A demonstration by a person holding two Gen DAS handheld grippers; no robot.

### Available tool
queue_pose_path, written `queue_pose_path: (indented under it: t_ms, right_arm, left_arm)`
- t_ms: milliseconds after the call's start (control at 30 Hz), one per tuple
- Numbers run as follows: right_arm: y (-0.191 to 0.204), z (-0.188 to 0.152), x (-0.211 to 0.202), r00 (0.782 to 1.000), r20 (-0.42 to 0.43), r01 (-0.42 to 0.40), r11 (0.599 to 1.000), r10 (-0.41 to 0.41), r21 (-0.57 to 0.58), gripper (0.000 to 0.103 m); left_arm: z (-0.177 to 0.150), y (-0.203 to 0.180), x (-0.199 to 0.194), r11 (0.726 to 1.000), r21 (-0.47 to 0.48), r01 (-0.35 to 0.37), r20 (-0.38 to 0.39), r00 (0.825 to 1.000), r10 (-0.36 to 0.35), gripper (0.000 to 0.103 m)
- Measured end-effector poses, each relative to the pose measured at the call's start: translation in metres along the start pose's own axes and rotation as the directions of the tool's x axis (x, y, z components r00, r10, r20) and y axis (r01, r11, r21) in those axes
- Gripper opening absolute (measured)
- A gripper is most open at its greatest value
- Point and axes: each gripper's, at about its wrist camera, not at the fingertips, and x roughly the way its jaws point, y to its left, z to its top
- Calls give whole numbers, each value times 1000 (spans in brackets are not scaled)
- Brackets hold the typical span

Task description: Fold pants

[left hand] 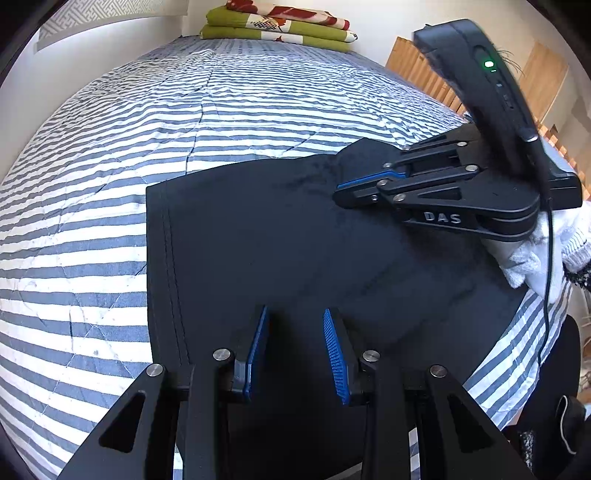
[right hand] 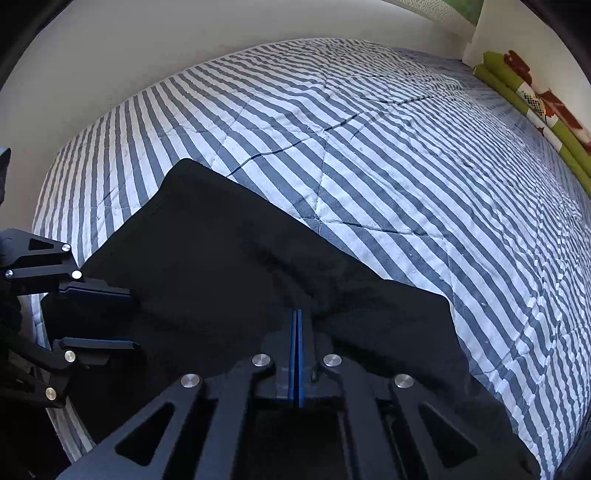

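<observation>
Black pants [left hand: 258, 240] lie flat on a blue-and-white striped bed cover [left hand: 110, 147], a stitched hem edge on their left side. My left gripper [left hand: 295, 310] hovers over the near part of the pants, blue pads apart, nothing pinched between them. My right gripper [left hand: 338, 190] comes in from the right, its tip down on the far right part of the cloth. In the right wrist view its pads [right hand: 297, 312] are pressed together and the pants [right hand: 221, 240] pucker into folds at the tip. The left gripper [right hand: 133, 318] shows at the left edge there, fingers apart.
Folded green and red patterned blankets [left hand: 277, 26] are stacked at the far end of the bed, against the wall. Wooden slats [left hand: 417, 66] stand beyond the bed's right side. A hand in a white glove [left hand: 524, 258] holds the right gripper. Striped cover [right hand: 406, 147] stretches beyond the pants.
</observation>
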Motion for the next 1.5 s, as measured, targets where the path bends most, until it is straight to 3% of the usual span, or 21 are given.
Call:
queue_pose_path:
  t_ms: [233,367,500,567,667,767,1033,1267,1333,1433,1500]
  right_arm:
    - [2,-22,-84,988,114,-116,988,105,101,0]
    - [13,-50,-126,985,142,-111,989,97,99,0]
    - [28,-91,-137,970,118,-227,961,210,157,0]
    - [53,-118,-134,959,88,-279,952,269,124,0]
    - [99,-156,-121,958,16,-287,958,287,25,0]
    - [122,-177,-108,958,-16,-287,958,286,-11,1]
    - [135,-181,-80,992,-30,-123,981,119,-148,7]
    - [124,-189,-93,990,11,-135,980,138,-145,11]
    - [119,-190,-91,990,20,-133,982,137,-131,23]
    - [115,-196,-78,996,-10,-94,987,94,-131,27]
    - [113,-199,-82,994,25,-102,985,106,-136,27]
  left_arm:
    - [7,8,5,1000,-25,-8,1,1000,8,33]
    - [10,13,7,998,-63,5,5,1000,-4,33]
    - [12,14,8,996,-88,-8,8,1000,9,33]
    - [11,15,9,995,-95,-13,9,1000,13,33]
    - [6,13,8,996,-89,-27,9,1000,28,33]
    - [-1,8,3,996,-78,-39,6,999,40,35]
    - [-3,2,2,997,-67,-44,-3,999,44,41]
    - [-2,1,1,997,-78,-23,-6,1000,22,44]
    - [-1,3,2,996,-91,-13,-6,1000,13,44]
    - [0,2,3,996,-93,-12,-8,1000,12,45]
    - [0,0,4,996,-87,-18,-9,1000,17,47]
